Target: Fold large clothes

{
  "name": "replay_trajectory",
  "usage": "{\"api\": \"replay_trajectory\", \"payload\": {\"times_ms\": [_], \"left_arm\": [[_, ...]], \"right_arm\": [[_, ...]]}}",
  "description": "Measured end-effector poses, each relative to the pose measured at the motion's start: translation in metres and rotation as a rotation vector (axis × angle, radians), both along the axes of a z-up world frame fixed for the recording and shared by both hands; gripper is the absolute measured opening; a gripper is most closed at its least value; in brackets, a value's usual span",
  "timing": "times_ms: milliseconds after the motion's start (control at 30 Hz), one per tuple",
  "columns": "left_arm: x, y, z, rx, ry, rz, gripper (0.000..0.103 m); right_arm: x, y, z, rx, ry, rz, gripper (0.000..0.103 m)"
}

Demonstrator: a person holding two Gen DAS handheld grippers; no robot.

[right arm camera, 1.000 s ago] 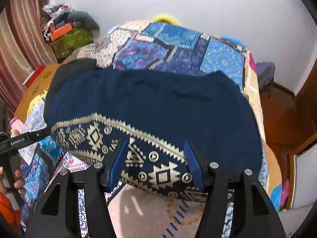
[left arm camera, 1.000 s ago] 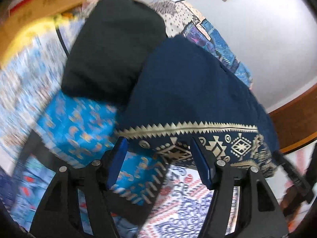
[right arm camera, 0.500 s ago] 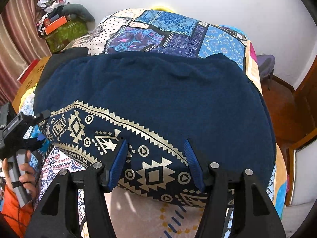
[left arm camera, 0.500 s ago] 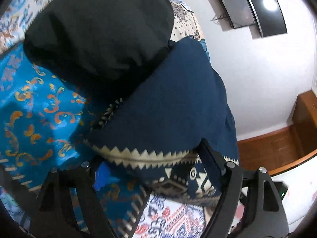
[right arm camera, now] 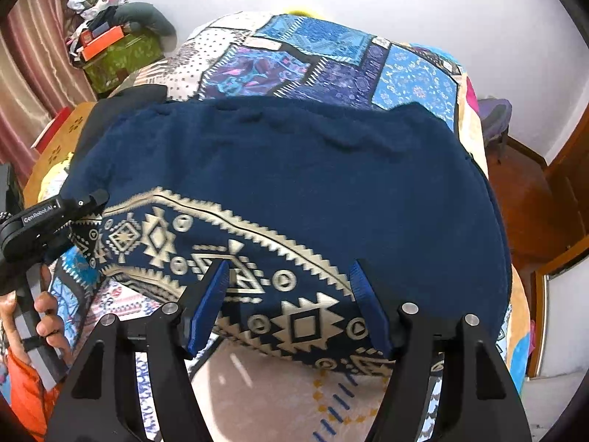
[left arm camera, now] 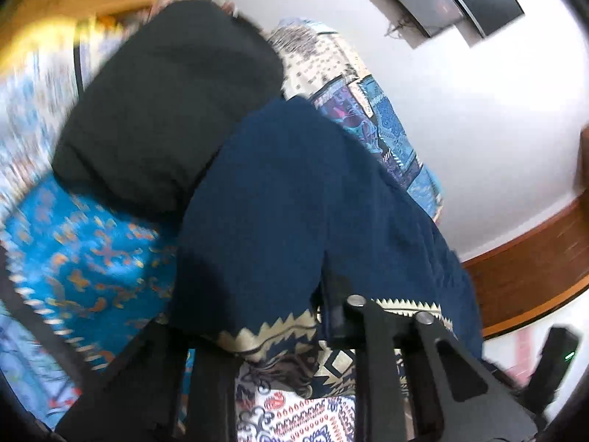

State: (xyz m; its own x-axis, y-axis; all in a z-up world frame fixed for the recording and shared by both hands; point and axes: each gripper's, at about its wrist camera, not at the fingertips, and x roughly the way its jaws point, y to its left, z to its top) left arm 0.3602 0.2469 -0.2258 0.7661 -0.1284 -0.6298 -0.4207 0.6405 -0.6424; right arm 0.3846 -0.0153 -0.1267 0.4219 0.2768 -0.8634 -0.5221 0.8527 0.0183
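Note:
A large navy garment (right arm camera: 294,176) with a cream geometric border (right arm camera: 235,258) lies spread on the patchwork bed. It fills the left wrist view (left arm camera: 279,199) too. My left gripper (left arm camera: 265,316) is at its left corner, with cloth draped over and between the fingers; it shows in the right wrist view (right arm camera: 79,208) pinching the border corner. My right gripper (right arm camera: 291,294) is open and empty, its blue pads over the border near the front edge.
A black garment (left arm camera: 165,110) lies next to the navy one on the left. The patchwork bedspread (right arm camera: 331,59) covers the bed. Boxes and clutter (right arm camera: 110,48) stand at the far left. A wooden door (right arm camera: 567,199) and floor are at the right.
My left gripper has moved onto the garment's corner and closed on it; the cloth now bunches over the fingers. My right gripper has edged forward over the border, still open.

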Motion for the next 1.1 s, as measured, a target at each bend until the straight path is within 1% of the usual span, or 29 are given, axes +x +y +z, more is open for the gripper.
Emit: {"api": "replay_trajectory", "payload": {"times_ms": [67,100,167,267,300,367,400,467,533,600,633,733,867,933,1000,1067,1100], "left_arm": [[0.0,-0.01,0.026,0.083,-0.019,-0.01,0.017],[-0.003,-0.015,0.037,0.112,-0.033,-0.017,0.017],[-0.006,-0.024,0.065,0.192,-0.075,-0.036,0.016],[-0.005,-0.033,0.11,0.309,-0.14,-0.04,0.015],[-0.004,-0.034,0.12,0.337,-0.153,-0.04,0.015],[-0.006,-0.043,0.148,0.452,-0.19,-0.032,0.014],[-0.006,-0.046,0.156,0.499,-0.2,-0.032,0.014],[-0.017,-0.06,0.172,0.618,-0.223,-0.034,0.014],[-0.027,-0.07,0.177,0.693,-0.232,-0.044,0.014],[-0.034,-0.073,0.176,0.742,-0.227,-0.062,0.014],[-0.033,-0.075,0.173,0.752,-0.219,-0.074,0.014],[-0.026,-0.077,0.159,0.735,-0.189,-0.12,0.014],[-0.016,-0.086,0.138,0.705,-0.141,-0.18,0.014],[-0.013,-0.093,0.136,0.689,-0.148,-0.204,0.014],[-0.01,-0.102,0.139,0.684,-0.159,-0.229,0.014],[-0.004,-0.116,0.145,0.694,-0.174,-0.265,0.014],[-0.002,-0.125,0.147,0.701,-0.182,-0.285,0.014]], "right_arm": [[-0.005,0.003,0.009,0.005,-0.012,0.009,0.064],[-0.007,0.004,0.014,0.007,-0.022,0.011,0.064],[-0.011,0.007,0.025,0.015,-0.047,0.017,0.064],[-0.015,0.012,0.037,0.039,-0.061,0.024,0.064],[-0.014,0.014,0.04,0.046,-0.061,0.025,0.064],[-0.012,0.02,0.043,0.064,-0.059,0.026,0.064],[-0.011,0.023,0.044,0.076,-0.055,0.025,0.064],[-0.007,0.03,0.043,0.105,-0.036,0.025,0.064],[-0.002,0.039,0.036,0.14,0.003,0.027,0.064],[0.003,0.052,0.021,0.167,0.071,0.036,0.064],[0.004,0.059,0.009,0.172,0.107,0.044,0.064],[0.003,0.079,-0.021,0.157,0.173,0.082,0.065],[0.008,0.092,-0.057,0.124,0.256,0.104,0.069],[0.009,0.096,-0.061,0.1,0.26,0.14,0.07],[0.007,0.096,-0.056,0.082,0.268,0.174,0.07],[0.006,0.086,-0.049,0.079,0.281,0.19,0.069],[0.003,0.075,-0.042,0.087,0.273,0.185,0.069]]}}
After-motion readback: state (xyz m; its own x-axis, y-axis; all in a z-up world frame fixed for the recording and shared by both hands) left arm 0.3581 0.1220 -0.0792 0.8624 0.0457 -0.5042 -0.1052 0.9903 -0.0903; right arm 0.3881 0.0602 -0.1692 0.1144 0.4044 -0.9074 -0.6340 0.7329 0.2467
